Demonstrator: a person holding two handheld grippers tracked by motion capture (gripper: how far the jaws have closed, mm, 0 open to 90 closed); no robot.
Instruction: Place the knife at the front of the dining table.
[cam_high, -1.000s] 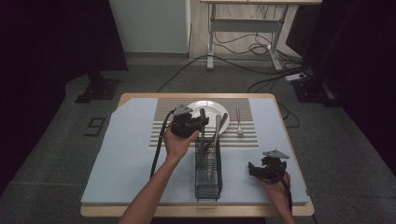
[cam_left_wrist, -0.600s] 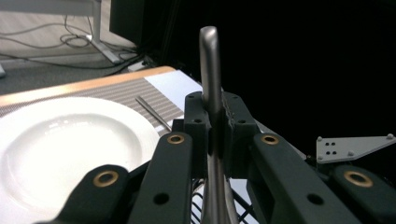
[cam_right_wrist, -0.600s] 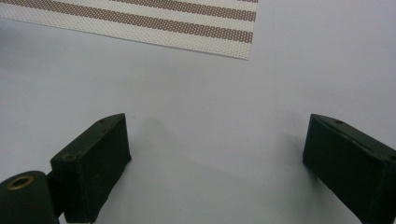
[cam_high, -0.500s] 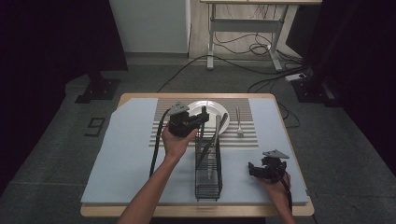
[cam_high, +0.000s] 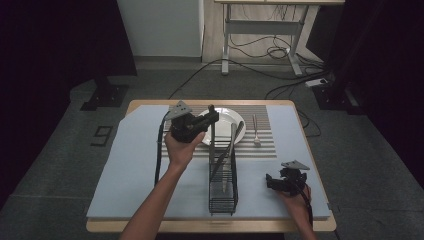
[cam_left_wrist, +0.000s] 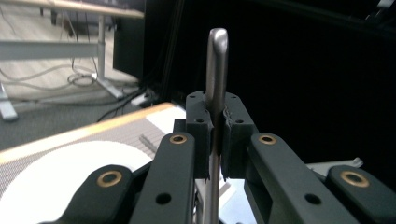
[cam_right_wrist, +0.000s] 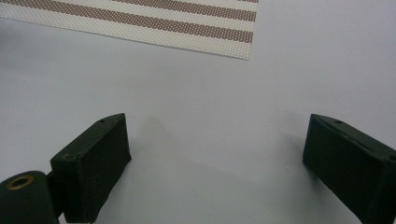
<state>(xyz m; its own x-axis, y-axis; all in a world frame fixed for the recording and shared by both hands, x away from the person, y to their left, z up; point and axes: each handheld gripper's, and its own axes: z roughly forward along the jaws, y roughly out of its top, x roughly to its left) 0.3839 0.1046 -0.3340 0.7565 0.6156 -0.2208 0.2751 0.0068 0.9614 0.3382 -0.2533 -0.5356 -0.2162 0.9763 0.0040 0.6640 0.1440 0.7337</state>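
Utensil (cam_left_wrist: 216, 70) in left claw (cam_left_wrist: 215, 126), above rack (cam_high: 223, 175)

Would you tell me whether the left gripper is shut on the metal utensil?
Shut: the left gripper pinches the metal utensil handle between its pads.

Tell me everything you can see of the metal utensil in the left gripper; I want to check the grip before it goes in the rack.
The utensil handle is a slim, flat strip of silvery, brushed-looking metal with a rounded end. It stands nearly upright, its tip above the jaws of the left gripper, which are shut on its shaft from both sides. Its lower end runs down out of sight behind the jaws, so what kind of utensil it is cannot be told. It hangs above the white plate, near the wire rack.
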